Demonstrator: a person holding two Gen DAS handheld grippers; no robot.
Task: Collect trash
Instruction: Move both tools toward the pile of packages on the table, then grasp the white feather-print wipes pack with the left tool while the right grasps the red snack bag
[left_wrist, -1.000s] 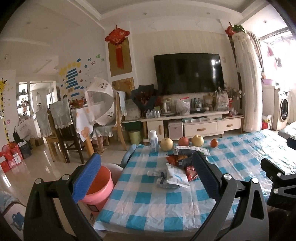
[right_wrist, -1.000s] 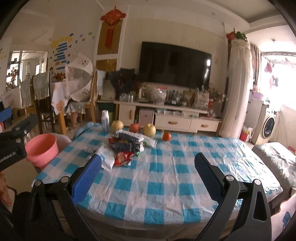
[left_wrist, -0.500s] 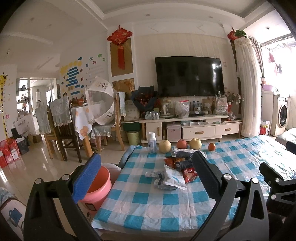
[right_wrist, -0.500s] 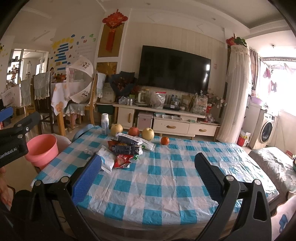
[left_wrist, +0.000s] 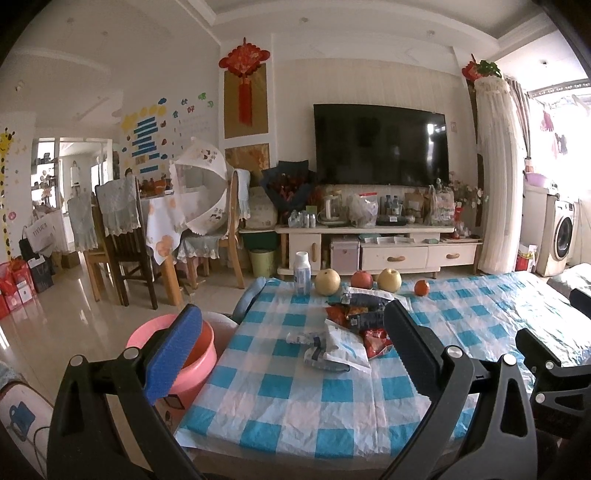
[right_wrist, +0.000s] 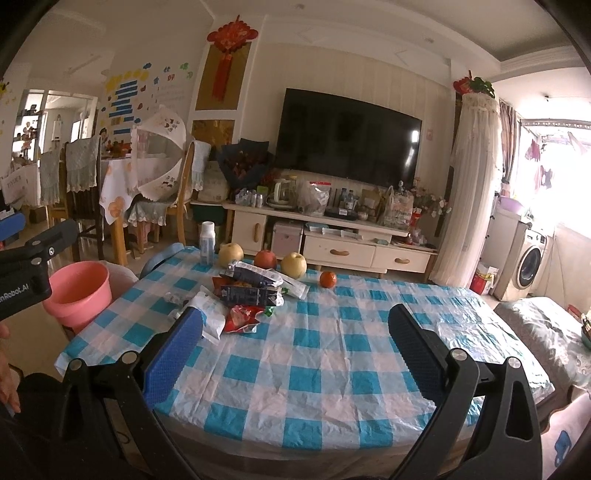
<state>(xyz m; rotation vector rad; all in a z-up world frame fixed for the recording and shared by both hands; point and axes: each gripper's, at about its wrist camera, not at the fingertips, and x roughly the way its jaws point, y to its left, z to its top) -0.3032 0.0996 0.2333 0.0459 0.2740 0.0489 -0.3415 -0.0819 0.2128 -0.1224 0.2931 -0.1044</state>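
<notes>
Both the left gripper (left_wrist: 291, 354) and right gripper (right_wrist: 295, 350) hang wide open and empty above the near edge of the bench (right_wrist: 332, 373). The wrapper pile (right_wrist: 240, 295) lies mid-bench, beside the pink bucket (right_wrist: 79, 291). The step looks like the approach; next comes reaching a wrapper.

Blue-checked tablecloth (left_wrist: 280, 384) covers table. At far edge, in a row: white bottle (left_wrist: 302, 273), pear (left_wrist: 327, 282), red apple (left_wrist: 362, 279), second pear (left_wrist: 389, 280), orange (left_wrist: 421, 287). TV (right_wrist: 347, 133) on wall behind
</notes>
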